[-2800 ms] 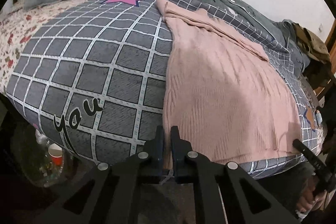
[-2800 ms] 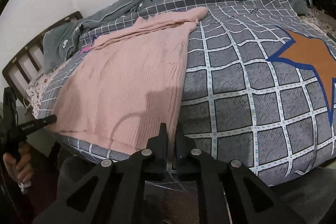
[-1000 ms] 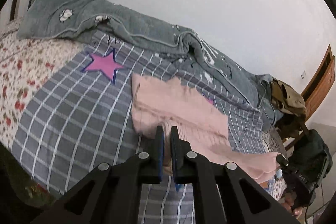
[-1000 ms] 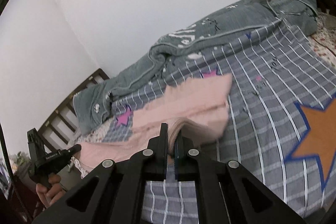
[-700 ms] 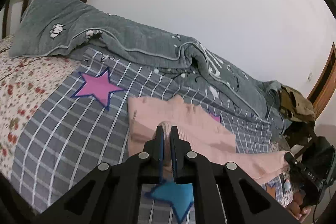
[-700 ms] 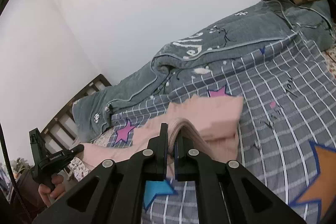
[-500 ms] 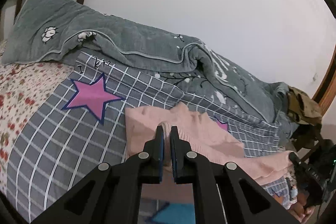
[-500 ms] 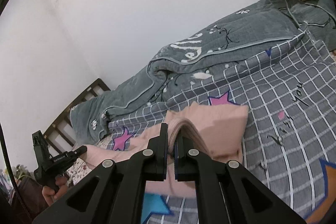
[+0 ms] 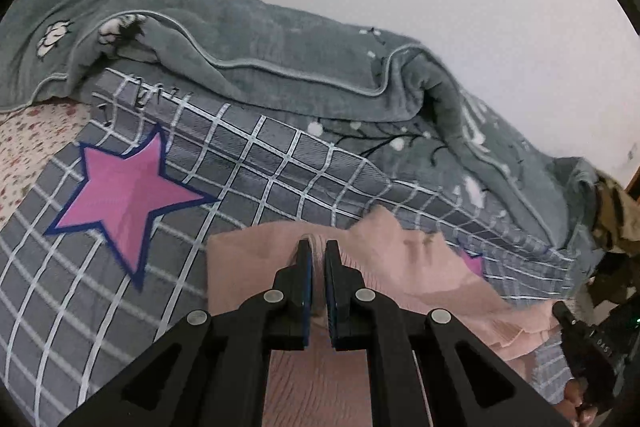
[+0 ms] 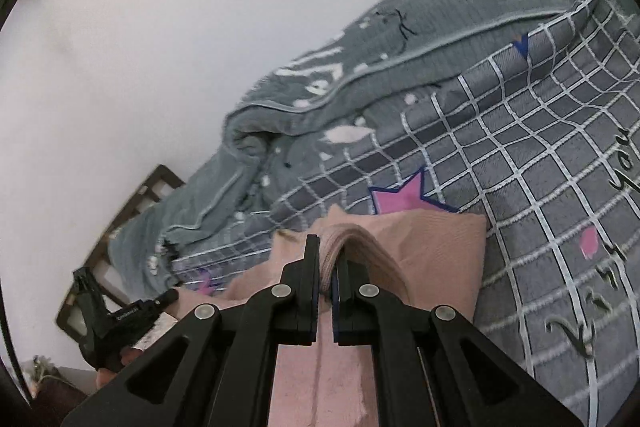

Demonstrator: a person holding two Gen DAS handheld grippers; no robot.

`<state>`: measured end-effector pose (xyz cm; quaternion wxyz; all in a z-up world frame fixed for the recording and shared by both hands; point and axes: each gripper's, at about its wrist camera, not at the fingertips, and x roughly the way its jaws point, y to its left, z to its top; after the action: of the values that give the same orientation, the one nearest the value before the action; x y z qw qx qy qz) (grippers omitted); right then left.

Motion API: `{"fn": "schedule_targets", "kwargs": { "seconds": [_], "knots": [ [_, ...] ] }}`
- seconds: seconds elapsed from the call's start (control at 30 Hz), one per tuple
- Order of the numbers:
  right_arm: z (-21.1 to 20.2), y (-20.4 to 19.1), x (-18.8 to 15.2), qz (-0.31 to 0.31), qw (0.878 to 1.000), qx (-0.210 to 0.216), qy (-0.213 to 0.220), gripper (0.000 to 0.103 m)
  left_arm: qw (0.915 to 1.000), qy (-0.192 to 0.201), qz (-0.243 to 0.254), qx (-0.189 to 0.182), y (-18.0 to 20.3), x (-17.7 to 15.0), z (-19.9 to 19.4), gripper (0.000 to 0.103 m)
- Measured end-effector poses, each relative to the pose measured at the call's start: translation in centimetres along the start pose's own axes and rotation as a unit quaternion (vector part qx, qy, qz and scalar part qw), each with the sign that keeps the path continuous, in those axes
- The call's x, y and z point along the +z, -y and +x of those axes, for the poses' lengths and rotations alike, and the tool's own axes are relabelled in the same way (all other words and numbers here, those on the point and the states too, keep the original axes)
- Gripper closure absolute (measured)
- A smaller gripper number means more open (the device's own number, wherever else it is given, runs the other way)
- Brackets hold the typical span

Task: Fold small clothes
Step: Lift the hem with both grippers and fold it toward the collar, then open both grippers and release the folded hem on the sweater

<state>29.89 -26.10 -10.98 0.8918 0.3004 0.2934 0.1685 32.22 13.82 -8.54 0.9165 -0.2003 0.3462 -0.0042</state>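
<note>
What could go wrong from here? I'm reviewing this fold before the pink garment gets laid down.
1. The left claw and right claw each pinch only a small bunch of the pink garment; a corner could slip out.
2. The cloth between the claws sags and looks uneven, so the carried edge may land crooked.
3. The far part already lies rumpled on the checked bedspread, which could trap creases in the fold.

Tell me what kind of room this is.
Most likely a bedroom: a checked grey bedspread with stars covers a bed, a rumpled grey quilt lies along the wall, and a dark wooden headboard shows at one end.
</note>
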Motion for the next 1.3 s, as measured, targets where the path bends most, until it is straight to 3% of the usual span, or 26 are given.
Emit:
{"fn": "schedule_targets", "kwargs": {
  "seconds": [0.17, 0.27, 0.33, 0.4, 0.5, 0.63, 0.77, 0.87, 1.03, 1.17, 1.3],
  "knots": [
    [4.1, 1.0, 0.7, -0.012, 0.999, -0.031, -0.016, 0.093, 0.9997, 0.004, 0.017, 0.015, 0.6, 0.6, 3.3, 0.094],
    [5.3, 1.3, 0.8, -0.029, 0.998, -0.059, -0.007, 0.088, 0.9982, 0.02, 0.04, 0.04, 0.9, 0.9, 4.2, 0.071],
    [5.6, 1.6, 0.8, -0.049, 0.995, -0.082, 0.009, 0.088, 0.9979, 0.031, 0.045, 0.036, 0.7, 0.9, 4.4, 0.05],
    [5.8, 2.0, 0.6, -0.06, 0.993, -0.102, 0.013, 0.087, 0.9974, 0.04, 0.054, 0.026, 0.5, 0.6, 4.7, 0.039],
    [6.4, 3.1, 0.4, -0.054, 0.992, -0.116, 0.0, 0.086, 0.9968, 0.039, 0.064, 0.029, 0.1, -0.3, 5.4, 0.039],
    [7.4, 3.7, -0.3, -0.063, 0.986, -0.15, -0.034, 0.085, 0.9948, 0.007, 0.085, 0.055, 0.6, -0.9, 6.9, 0.039],
    [8.1, 2.4, -1.1, -0.116, 0.974, -0.187, -0.056, 0.068, 0.99, 0.011, 0.117, 0.077, 1.6, -1.8, 6.8, 0.039],
    [8.1, 1.3, -1.8, -0.154, 0.964, -0.208, -0.058, 0.065, 0.9841, 0.025, 0.146, 0.097, 2.6, -2.5, 6.3, 0.039],
    [8.0, 0.3, -2.4, -0.185, 0.957, -0.219, -0.053, 0.061, 0.9688, 0.036, 0.204, 0.137, 4.4, -3.7, 6.3, 0.039],
    [8.2, 0.0, -2.5, -0.191, 0.955, -0.219, -0.058, 0.061, 0.9576, 0.059, 0.242, 0.146, 5.7, -4.5, 5.7, 0.037],
    [8.1, -0.1, -2.5, -0.193, 0.956, -0.212, -0.054, 0.058, 0.9554, 0.059, 0.247, 0.151, 5.9, -4.6, 5.8, 0.036]
  ]
}}
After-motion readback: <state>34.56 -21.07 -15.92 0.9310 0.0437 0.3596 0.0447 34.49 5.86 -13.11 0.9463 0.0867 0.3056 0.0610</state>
